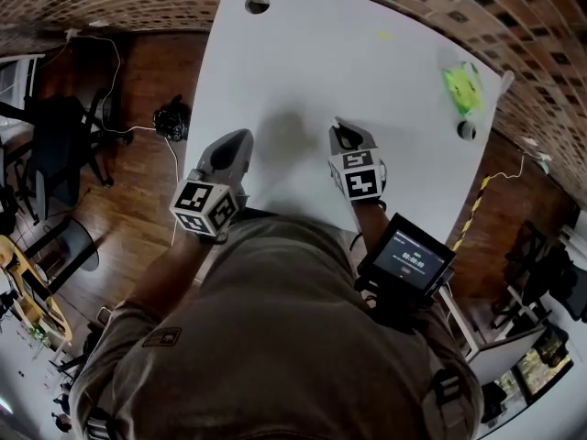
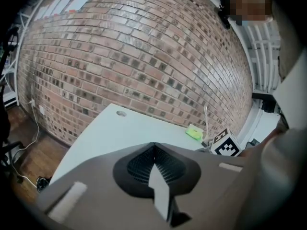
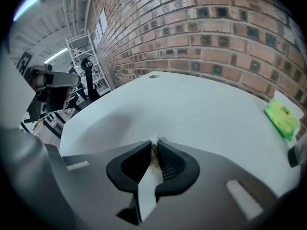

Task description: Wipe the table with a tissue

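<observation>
Tissue [image 3: 154,150] pinched in right tongs [image 1: 343,136]; green pack [image 1: 463,88] beside cable hole [image 1: 467,130], far corner.

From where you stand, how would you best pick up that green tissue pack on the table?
Probably grip the green tissue pack across its narrow width, coming down from above: it lies flat by the table's right edge, so only its sides offer faces to pinch.
</observation>
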